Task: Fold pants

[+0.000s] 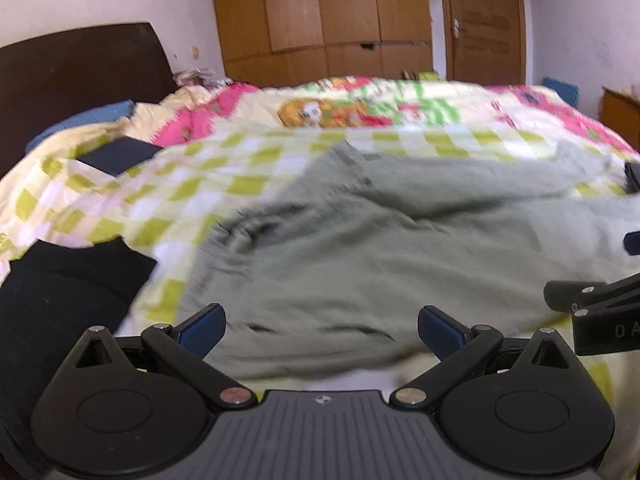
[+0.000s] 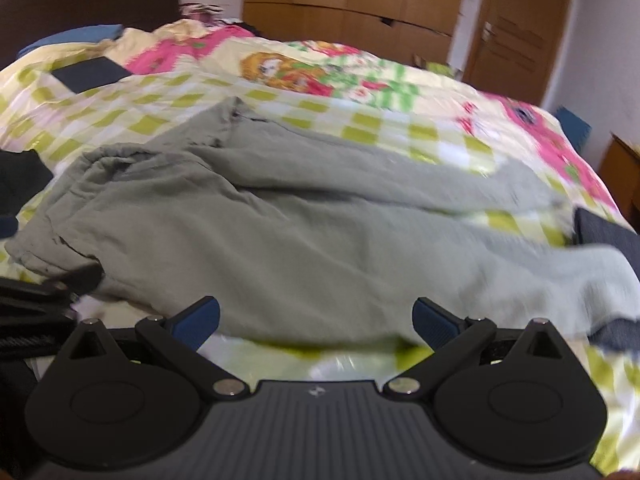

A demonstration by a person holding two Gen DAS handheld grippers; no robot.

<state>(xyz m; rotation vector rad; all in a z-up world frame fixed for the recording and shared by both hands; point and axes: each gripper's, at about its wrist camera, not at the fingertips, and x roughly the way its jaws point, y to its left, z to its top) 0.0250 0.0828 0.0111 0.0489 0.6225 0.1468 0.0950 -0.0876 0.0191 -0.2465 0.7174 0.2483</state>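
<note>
- A dark headboard (image 1: 80, 64) stands at the far left end of the bed.
- A blue pillow (image 1: 100, 114) lies near the headboard.
- A small dark flat thing (image 1: 116, 156) rests on the blanket (image 1: 160, 184), near the pillow. It is too blurry to tell what it is.
- The blanket has green and white squares, with pink and a cartoon picture farther back.
- A black cloth (image 1: 68, 280) lies on the near left side of the bed, just beside the pants.
- The pants (image 1: 360, 240) are grey-green. They lie spread out and wrinkly in the middle of the bed, on top of the blanket.
- The waist end of the pants is on the left, and the legs run off to the right.
- The left hand-held gripper (image 1: 320, 326) is wide open. It holds nothing. Its blue fingertips (image 1: 202, 328) sit just over the near edge of the pants.
- The right hand-held gripper (image 2: 316, 320) is wide open too, and it holds nothing. It is near the edge of the pants by the legs.
- A dark folded cloth (image 2: 604, 228) lies at the right side of the bed, touching the end of the pants legs.
- Brown wardrobe doors (image 1: 320, 12) stand behind the bed.
- A brown door (image 1: 484, 20) with a handle is to the right of the wardrobe.
</note>
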